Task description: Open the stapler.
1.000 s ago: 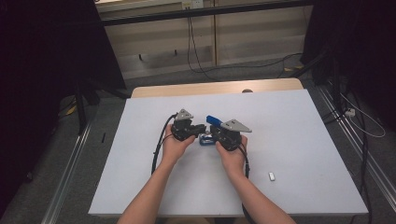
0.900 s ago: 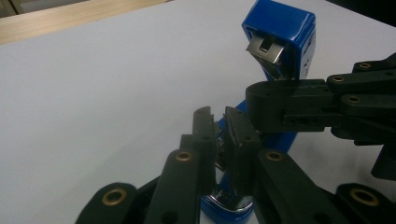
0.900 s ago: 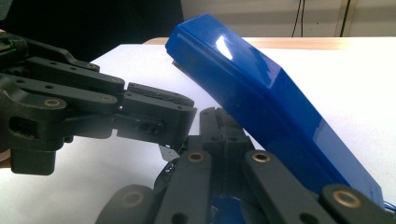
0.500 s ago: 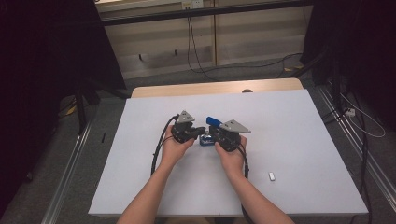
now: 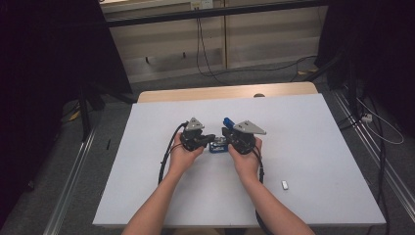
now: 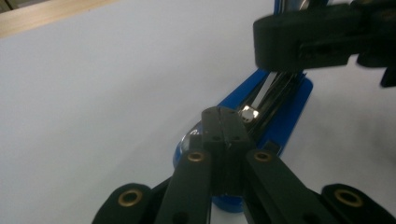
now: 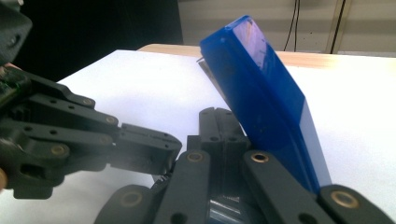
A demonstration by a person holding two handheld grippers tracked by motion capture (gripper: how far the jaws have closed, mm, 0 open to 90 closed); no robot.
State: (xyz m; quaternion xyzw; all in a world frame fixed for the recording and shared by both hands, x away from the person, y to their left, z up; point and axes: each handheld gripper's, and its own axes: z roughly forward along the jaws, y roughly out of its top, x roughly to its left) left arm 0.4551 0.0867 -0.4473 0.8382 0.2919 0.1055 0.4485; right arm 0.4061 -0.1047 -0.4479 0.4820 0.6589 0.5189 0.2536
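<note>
A blue stapler-like tool [image 5: 218,146] lies mid-table between both hands, its blue upper arm [image 7: 261,93] tilted up and open. My left gripper [image 5: 211,138] points right at it. Its jaws [image 6: 223,114] are together, tips against the metal rail inside the blue body [image 6: 285,116]. My right gripper [image 5: 224,133] points left, jaws [image 7: 219,114] together just beside the raised arm's foot. The right gripper's jaw [image 6: 299,42] crosses above the rail. The left gripper's tip [image 7: 163,144] reaches almost to the right gripper. Whether either pinches a thin part is hidden.
The white table [image 5: 318,147] has open room on all sides of the hands. A small white piece [image 5: 285,184] lies at the front right. Black cables [image 5: 166,156] loop from the grippers toward the near edge. The wooden far edge [image 5: 220,93] borders a drop to the floor.
</note>
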